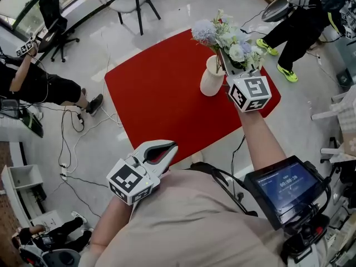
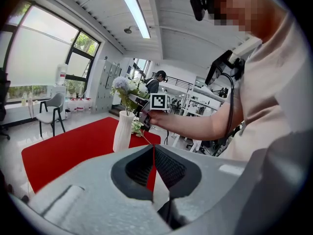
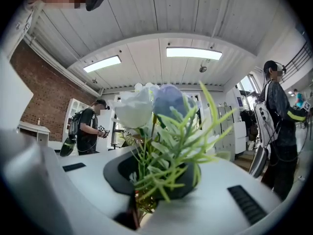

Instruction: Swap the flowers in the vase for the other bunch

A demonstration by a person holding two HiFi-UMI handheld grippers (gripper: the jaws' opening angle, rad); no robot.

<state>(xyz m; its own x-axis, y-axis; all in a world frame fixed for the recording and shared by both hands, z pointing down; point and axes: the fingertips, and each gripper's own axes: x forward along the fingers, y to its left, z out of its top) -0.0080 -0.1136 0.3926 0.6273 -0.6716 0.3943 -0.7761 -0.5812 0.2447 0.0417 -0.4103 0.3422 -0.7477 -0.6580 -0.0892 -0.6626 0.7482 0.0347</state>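
Two tools, one bunch in hand

R tool [image 3: 145, 199] is clamped on the stems of the bunch [image 3: 164, 126], just beside the white vase [image 1: 212, 77] on the red counter [image 1: 161, 99]. Stems may already be in its mouth; view's unclear. L tool [image 1: 164, 151] is closed, empty, near the body. Keep stems vertical, lower slowly, don't tip the vase.
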